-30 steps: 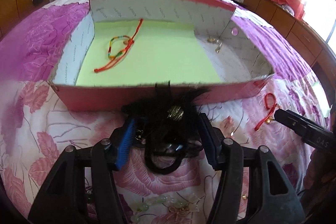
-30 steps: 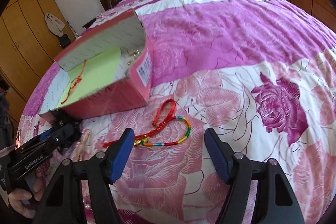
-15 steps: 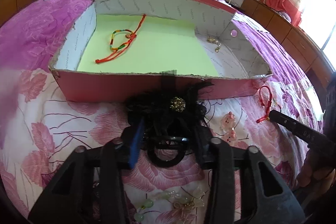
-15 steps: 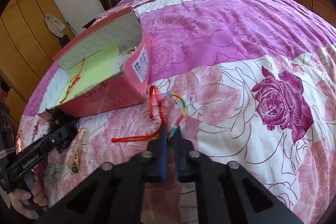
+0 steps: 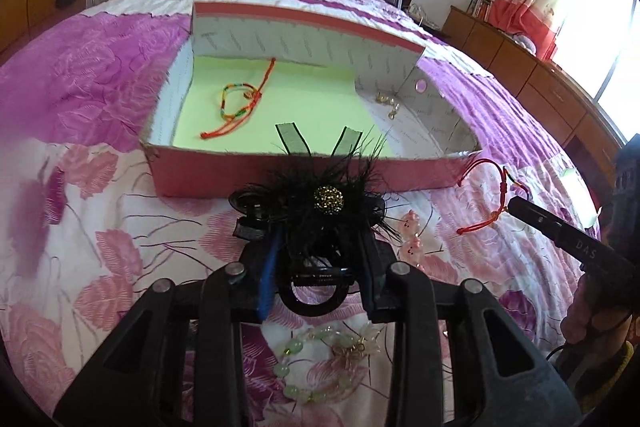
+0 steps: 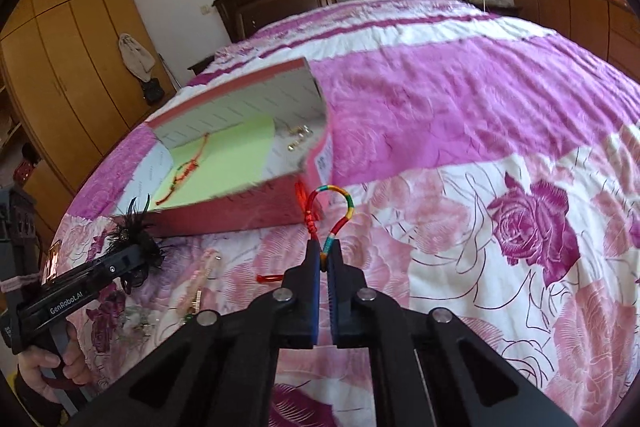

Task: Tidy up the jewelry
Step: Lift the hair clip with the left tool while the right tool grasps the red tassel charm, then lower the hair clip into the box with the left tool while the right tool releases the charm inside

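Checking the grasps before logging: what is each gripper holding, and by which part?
Left gripper: black feathered hair clip, gripped low on its body. Right gripper: multicolored cord bracelet, pinched near its knot.

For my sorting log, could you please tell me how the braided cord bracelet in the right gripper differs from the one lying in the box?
The held multicoloured cord bracelet is clamped and lifted by the right gripper, outside the pink cardboard box; the boxed bracelet lies loose on green paper. Both have red cord and rainbow braiding.
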A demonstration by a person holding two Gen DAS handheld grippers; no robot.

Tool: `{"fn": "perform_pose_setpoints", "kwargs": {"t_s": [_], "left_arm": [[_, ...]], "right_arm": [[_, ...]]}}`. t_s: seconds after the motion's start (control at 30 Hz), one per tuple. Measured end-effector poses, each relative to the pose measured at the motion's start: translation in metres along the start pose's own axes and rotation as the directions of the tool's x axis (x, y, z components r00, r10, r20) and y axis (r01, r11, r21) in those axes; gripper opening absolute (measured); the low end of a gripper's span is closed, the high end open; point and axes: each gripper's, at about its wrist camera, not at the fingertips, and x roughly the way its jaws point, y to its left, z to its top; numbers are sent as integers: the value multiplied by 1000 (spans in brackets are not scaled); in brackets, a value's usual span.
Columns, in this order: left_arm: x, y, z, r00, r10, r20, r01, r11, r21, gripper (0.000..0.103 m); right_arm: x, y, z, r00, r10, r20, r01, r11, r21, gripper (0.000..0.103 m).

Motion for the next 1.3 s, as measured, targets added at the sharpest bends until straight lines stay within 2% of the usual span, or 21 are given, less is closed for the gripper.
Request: {"fn": "perform_pose_setpoints", "kwargs": {"t_s": [0.27,0.6,1.03,1.3], "left_arm": [[-25,-2,6,996,0,87,-3,1000,24,26],[-53,-8,19,976,33,216,-50,996,76,26],[-57,-9,39,950,59,305,-96,989,108,26],[-43,-8,55,946,70,316,-111,987,114,26]], "right_arm": [[-26,23,4,996,22,83,-18,998,-58,5],[-52,51,14,974,38,223,-10,992,-123,5],[-48,65,36,957,74,280,-40,992,-123,5],[-37,74,58,947,84,309,-38,988,-151,5]]}}
